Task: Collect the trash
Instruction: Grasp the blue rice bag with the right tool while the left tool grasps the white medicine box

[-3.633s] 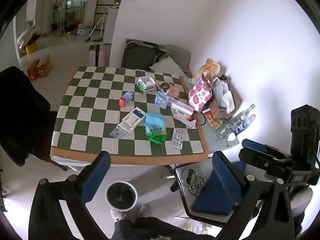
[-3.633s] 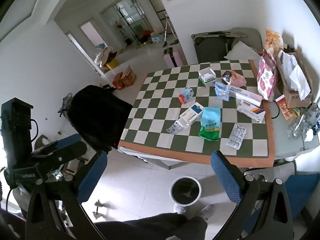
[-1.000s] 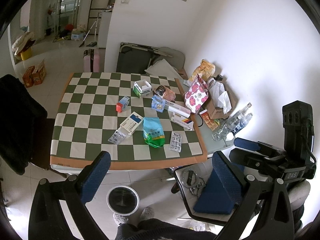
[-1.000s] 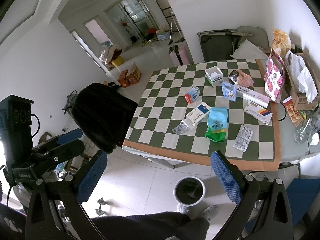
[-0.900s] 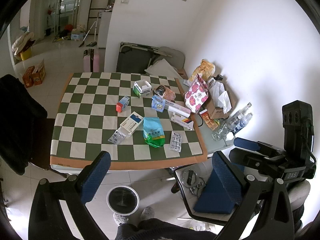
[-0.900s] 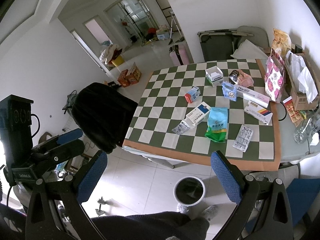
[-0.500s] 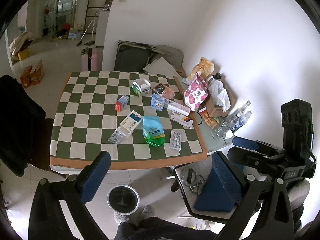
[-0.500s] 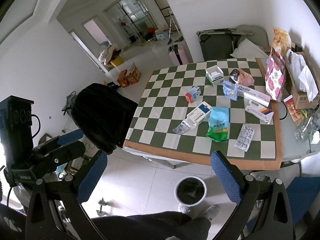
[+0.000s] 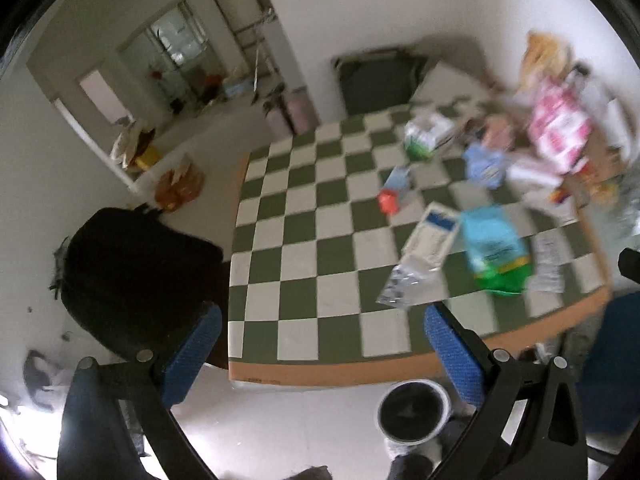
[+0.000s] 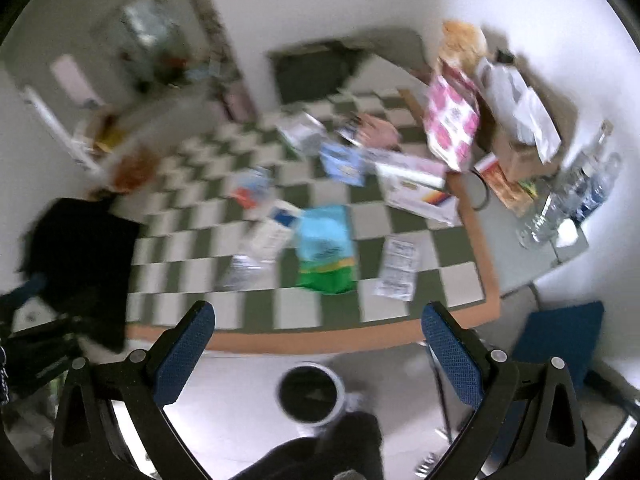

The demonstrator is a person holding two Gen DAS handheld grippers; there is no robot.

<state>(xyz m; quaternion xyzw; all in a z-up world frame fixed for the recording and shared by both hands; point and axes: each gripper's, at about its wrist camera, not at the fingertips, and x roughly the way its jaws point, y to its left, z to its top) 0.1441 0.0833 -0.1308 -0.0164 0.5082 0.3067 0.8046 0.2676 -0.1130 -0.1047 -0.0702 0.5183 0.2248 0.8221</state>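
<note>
Left wrist view: both grippers, left (image 9: 320,344) and right (image 10: 318,344), gape wide and hold nothing. Trash (image 9: 494,252) lies on the table (image 9: 320,240); the bin (image 9: 414,412) waits below its near edge to catch it.

Both views now swing and smear with motion blur; the earlier frames are sharp.

Left wrist view: the camera faces further left and sits nearer the checkered table (image 9: 304,240). The black chair (image 9: 132,276) and the doorway beyond fill the left half. The litter sits at the right edge of the frame (previously centred). The right gripper's body no longer shows at lower right. The round bin (image 9: 414,410) lies under the right finger.

Right wrist view: the table is closer and more central. The blue-green pouch (image 10: 326,252) sits mid-frame. The bin (image 10: 312,394) falls between the fingers.
</note>
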